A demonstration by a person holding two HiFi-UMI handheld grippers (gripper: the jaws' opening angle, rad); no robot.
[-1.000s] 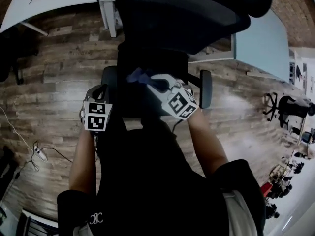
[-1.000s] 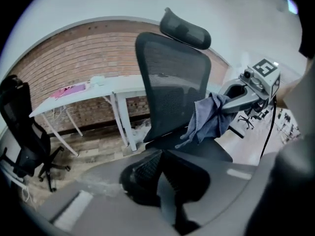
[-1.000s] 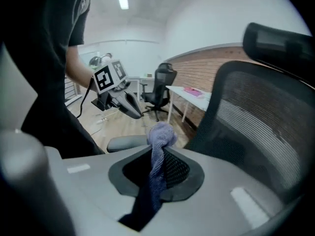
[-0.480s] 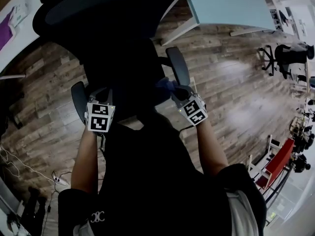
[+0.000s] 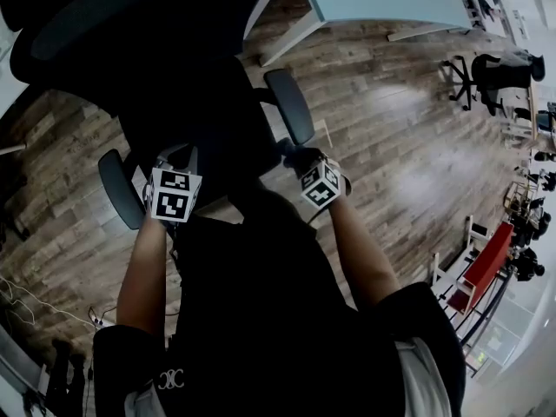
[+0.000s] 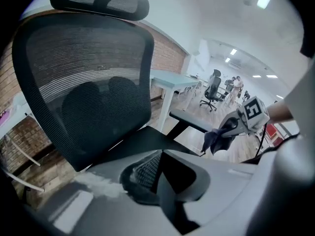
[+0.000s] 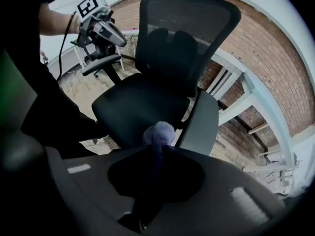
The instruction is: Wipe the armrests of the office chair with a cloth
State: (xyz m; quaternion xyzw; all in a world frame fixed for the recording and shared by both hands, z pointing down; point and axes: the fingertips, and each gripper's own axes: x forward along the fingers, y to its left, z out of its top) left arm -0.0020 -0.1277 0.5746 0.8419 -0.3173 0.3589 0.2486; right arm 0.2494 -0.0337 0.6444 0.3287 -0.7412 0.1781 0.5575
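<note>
Right gripper view: cloth point(image 7: 158, 131) lengthwise along tongs point(image 7: 157, 149)

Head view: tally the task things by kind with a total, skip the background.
office chair: 1
armrests: 2
cloth: 1
grippers: 2, the left gripper and the right gripper, which is shut on the cloth
Total: 6

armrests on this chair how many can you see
2. One armrest sits beside the left gripper; the other armrest is just ahead of the right gripper. None seems hidden.
</note>
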